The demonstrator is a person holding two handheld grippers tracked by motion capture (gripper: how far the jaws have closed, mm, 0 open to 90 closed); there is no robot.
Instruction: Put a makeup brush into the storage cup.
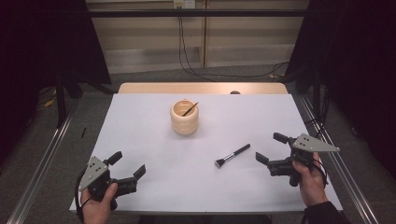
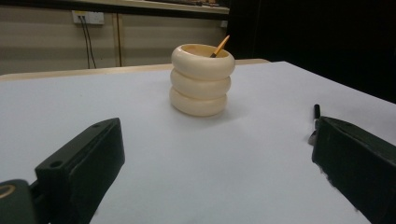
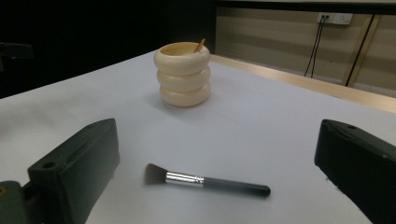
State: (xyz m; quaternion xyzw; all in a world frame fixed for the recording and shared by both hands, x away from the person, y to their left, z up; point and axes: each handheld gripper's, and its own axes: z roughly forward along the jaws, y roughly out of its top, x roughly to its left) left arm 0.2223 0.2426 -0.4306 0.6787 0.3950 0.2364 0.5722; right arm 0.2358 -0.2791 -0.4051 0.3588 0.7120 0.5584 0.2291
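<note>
Both grippers, left (image 1: 127, 169) and right (image 1: 272, 147), spread their fingers; the unlabelled brush (image 1: 232, 156) lies near the right.

A: Dim room; the white table (image 1: 154, 154) is the brightest thing, evenly lit from overhead, corners at ten and two o'clock black.

B: Soft shadow under the holder (image 3: 183, 74). Near jaws blur in both gripper views; the brush (image 3: 205, 179) bristles look fuzzy.
</note>
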